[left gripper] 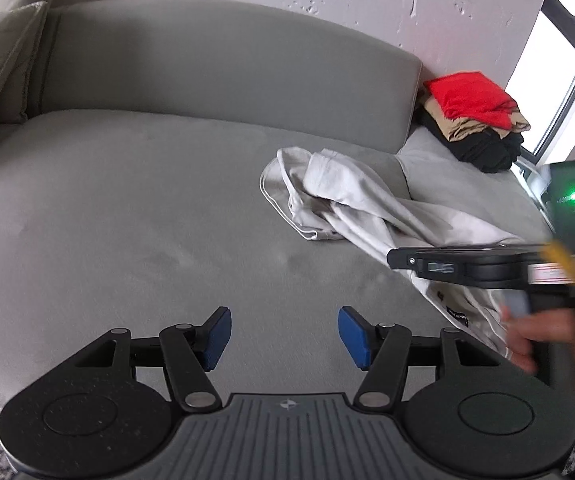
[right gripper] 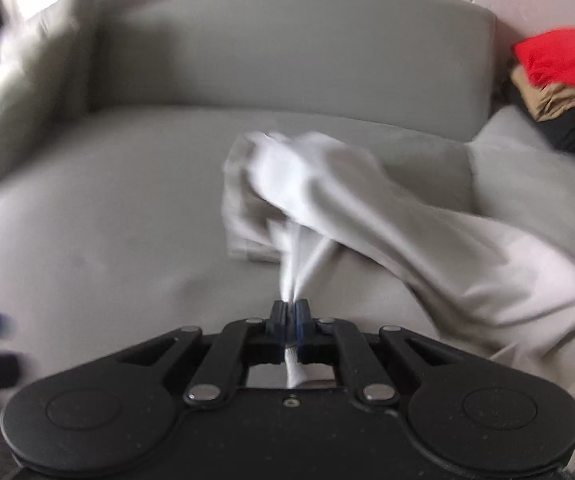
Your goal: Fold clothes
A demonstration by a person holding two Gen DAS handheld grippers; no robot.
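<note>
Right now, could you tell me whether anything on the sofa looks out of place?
Only the light grey cloth garment: it lies twisted and bunched on the grey sofa seat, one edge pinched in the right tongs. The left tongs are open and hold nothing.

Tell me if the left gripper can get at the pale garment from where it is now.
Probably yes. The left gripper is open over bare sofa seat, and nothing lies between it and the pale garment; the right gripper is shut on another part of it.

The left tool was black, with blue pads, silver pivot screws and a ribbed grey plate. The right tool was black too, with round side discs; elsewhere its body bore a green light.
</note>
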